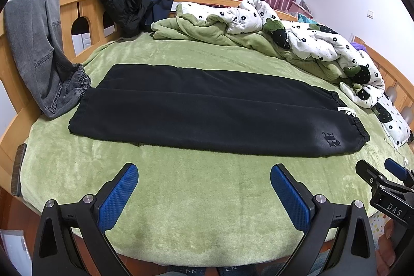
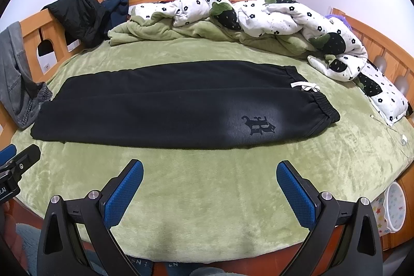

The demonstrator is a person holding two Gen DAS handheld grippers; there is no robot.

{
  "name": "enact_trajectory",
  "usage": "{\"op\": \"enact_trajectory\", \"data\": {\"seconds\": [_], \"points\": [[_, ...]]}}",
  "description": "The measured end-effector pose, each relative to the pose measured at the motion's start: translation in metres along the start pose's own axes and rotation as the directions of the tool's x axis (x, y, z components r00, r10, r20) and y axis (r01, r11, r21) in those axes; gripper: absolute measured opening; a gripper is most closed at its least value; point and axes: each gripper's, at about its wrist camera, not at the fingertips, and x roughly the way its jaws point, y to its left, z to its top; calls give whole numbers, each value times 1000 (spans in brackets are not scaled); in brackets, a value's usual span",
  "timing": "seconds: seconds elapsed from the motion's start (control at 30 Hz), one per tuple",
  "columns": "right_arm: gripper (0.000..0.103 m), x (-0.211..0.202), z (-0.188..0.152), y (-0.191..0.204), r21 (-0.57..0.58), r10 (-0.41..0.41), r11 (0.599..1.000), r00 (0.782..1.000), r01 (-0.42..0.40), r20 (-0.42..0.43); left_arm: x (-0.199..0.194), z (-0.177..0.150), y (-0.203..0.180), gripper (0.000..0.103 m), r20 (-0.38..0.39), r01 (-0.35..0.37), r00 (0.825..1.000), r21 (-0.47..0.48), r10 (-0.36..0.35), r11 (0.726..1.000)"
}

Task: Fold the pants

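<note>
Pants lie flat mid-bed, legs stacked (waistband toward right edge). Left gripper and right gripper hover at near edge, fingers spread, empty.

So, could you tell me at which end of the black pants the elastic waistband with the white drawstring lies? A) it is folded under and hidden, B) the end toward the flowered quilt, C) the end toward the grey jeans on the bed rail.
B: the black pants show their gathered waistband and white drawstring on the side nearest the flowered quilt, opposite the grey jeans.
</note>
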Motion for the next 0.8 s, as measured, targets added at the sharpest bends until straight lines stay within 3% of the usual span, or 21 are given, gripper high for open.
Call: {"op": "enact_trajectory", "data": {"seconds": [0.33, 0.47, 0.57, 0.63, 0.8], "points": [[101, -3, 5, 5, -5, 4, 1000, 1000, -4, 18, -3, 7, -1, 103, 23, 67, 998, -45, -66, 997], [101, -5, 16, -2, 10, 39, 999, 998, -40, 52, -13, 23, 13, 103, 93, 24, 996, -82, -17, 996], [101, -11, 26, -10, 2, -3, 1000, 992, 3, 125, -12, 36, 22, 103, 96, 21, 995, -90, -12, 996], [101, -12, 34, -19, 14, 12, 1000, 987, -14, 159, -8, 43, 29, 103, 98, 22, 995, -108, -12, 994], [101, 3, 50, -43, 55, 41, 997, 991, -48, 129, 17, 47, 52, 103, 60, -9, 998, -145, 17, 989]]}}
